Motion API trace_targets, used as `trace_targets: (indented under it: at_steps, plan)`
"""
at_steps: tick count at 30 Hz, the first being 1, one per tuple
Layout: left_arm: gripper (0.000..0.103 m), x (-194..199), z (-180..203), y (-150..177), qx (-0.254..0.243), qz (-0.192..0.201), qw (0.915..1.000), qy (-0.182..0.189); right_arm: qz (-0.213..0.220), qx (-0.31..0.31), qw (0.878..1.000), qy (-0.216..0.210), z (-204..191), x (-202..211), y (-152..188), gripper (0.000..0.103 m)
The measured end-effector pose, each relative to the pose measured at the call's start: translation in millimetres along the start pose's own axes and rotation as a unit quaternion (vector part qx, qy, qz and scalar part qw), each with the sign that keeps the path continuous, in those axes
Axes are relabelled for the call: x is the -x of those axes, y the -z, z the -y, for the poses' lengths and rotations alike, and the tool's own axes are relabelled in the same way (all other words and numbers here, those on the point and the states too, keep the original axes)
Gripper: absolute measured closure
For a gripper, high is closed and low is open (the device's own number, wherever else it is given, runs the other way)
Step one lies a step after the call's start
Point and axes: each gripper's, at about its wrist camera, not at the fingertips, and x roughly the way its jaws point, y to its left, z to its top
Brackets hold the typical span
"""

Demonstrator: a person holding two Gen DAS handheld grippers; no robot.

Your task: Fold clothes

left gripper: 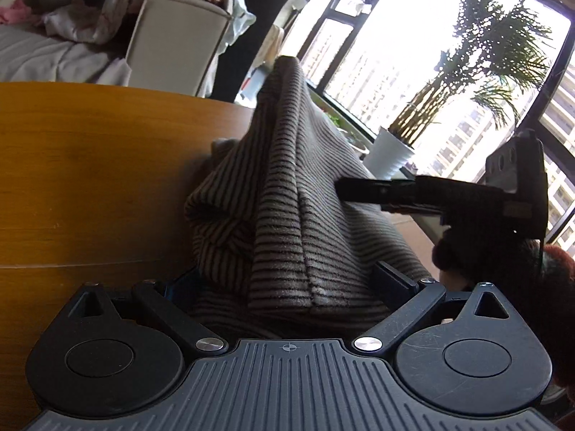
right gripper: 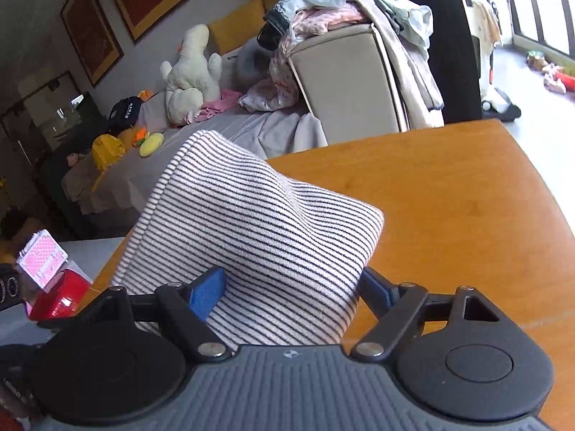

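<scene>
A folded grey cloth with thin dark stripes [left gripper: 287,186] is bunched into an upright ridge over the wooden table [left gripper: 90,179]. My left gripper [left gripper: 291,251] stands wide, and the bundle fills the whole gap between its fingers and hides their tips. From the right, my right gripper [left gripper: 341,188] reaches into the same bundle. In the right wrist view the striped cloth [right gripper: 258,222] sits between the blue pads [right gripper: 206,294] of my right gripper [right gripper: 287,251], which press into its sides. The cloth covers both fingertips.
The table [right gripper: 449,197] stretches away to the right. Behind it stands a beige sofa arm [right gripper: 345,82] heaped with clothes, and a plush toy [right gripper: 190,79] sits on the sofa. A white plant pot [left gripper: 390,154] stands by the window. A red box [right gripper: 57,298] is low on the left.
</scene>
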Motion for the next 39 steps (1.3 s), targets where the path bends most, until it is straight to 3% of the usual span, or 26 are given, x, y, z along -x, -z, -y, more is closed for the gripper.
trace_targets:
  at_steps: [3,7,11,12,14,17,19,20,22,25,27,36,37,39]
  plan:
    - [0.003,-8.9,19.1,6.1,-0.007,-0.008,0.9998,0.016,0.017,0.043,0.998,0.034,-5.1,3.7,-7.7,0.021]
    - [0.003,-13.5,37.8,11.6,-0.04,-0.018,0.9988,0.022,0.03,0.051,0.997,0.044,-4.4,21.2,-6.7,0.021]
    - [0.003,5.3,29.5,6.2,-0.043,0.007,0.999,-0.009,0.053,0.078,0.994,0.051,-11.1,44.7,2.5,0.022]
    - [0.003,9.8,24.6,3.5,-0.037,0.015,0.9989,-0.025,0.062,0.096,0.992,0.05,-16.7,50.8,5.3,0.026]
    - [0.003,15.1,17.3,-3.3,-0.027,0.028,0.9982,-0.045,0.08,0.138,0.986,0.046,-32.7,61.7,12.0,0.035]
    - [0.003,23.1,6.3,-13.4,-0.012,0.049,0.9958,-0.076,0.098,0.179,0.979,0.013,-61.5,71.4,21.8,0.035]
    - [0.005,26.5,2.4,-19.5,-0.003,0.06,0.9954,-0.074,0.086,0.2,0.976,-0.007,-76.8,66.7,32.7,0.034]
    - [0.007,28.1,0.5,-22.6,0.002,0.066,0.9951,-0.073,0.08,0.21,0.974,-0.016,-84.2,63.9,38.4,0.032]
    - [0.022,30.5,3.7,-21.4,0.008,0.068,0.9937,-0.088,0.067,0.24,0.968,-0.024,-99.3,56.1,53.3,0.027]
    - [0.031,31.6,6.0,-20.8,-0.001,0.073,0.9894,-0.125,0.08,0.319,0.944,0.027,-122.4,43.2,81.1,0.023]
    - [0.031,35.8,7.3,-22.8,-0.008,0.075,0.9874,-0.139,0.1,0.356,0.927,0.064,-135.8,35.8,92.2,0.022]
    - [0.03,41.9,3.7,-25.7,-0.005,0.076,0.9832,-0.166,0.097,0.385,0.91,0.119,-160.8,-3.9,89.8,0.02]
    - [0.029,42.0,2.9,-27.0,-0.005,0.076,0.9829,-0.168,0.095,0.387,0.909,0.122,-160.8,-5.8,89.5,0.022]
    - [0.029,42.2,1.4,-27.6,-0.005,0.075,0.9829,-0.168,0.09,0.393,0.907,0.123,-159.7,-5.6,89.7,0.035]
